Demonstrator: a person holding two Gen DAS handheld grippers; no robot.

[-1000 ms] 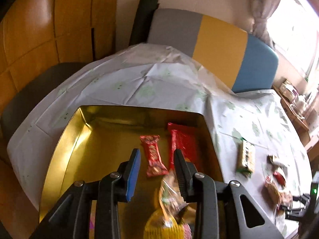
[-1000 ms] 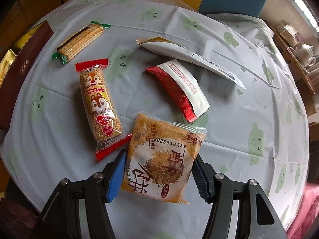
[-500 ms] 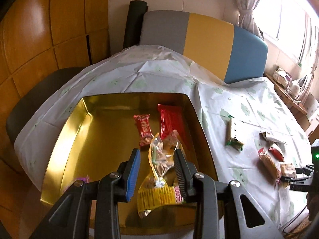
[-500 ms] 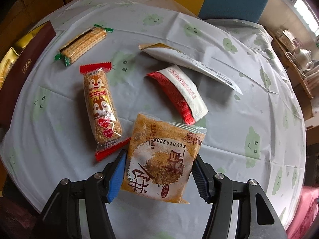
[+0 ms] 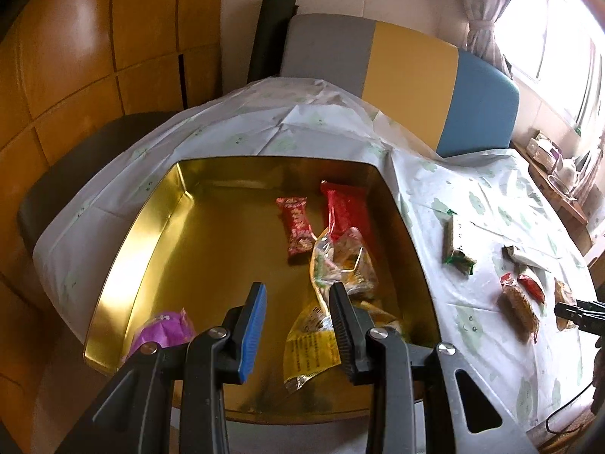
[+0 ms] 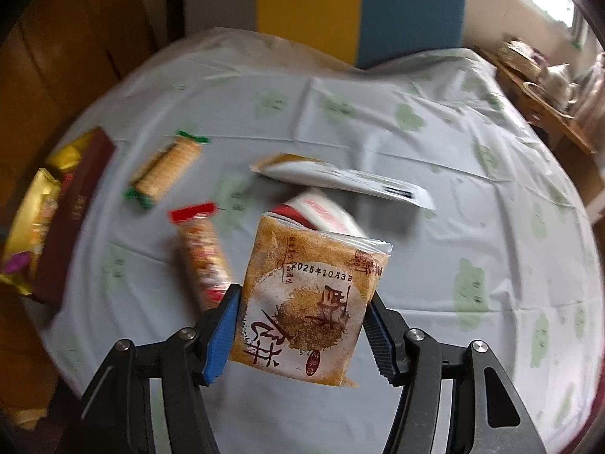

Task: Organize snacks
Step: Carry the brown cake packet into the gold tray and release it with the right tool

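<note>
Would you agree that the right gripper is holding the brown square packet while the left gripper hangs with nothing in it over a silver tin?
Not quite: the tin is gold, not silver, as the left wrist view shows. The right gripper does hold the brown square packet, and the left gripper hangs with nothing in it over the tin.

We record: wood-panelled wall (image 5: 94, 56) at left; pale wall behind; bench back (image 5: 397, 75) in grey, yellow and blue panels; dark rolled item (image 5: 274, 34) upright beside it; bright window (image 5: 559, 26) with tied curtain (image 5: 487, 19) at right; cluttered wooden side table (image 5: 559, 189) below the window.
</note>
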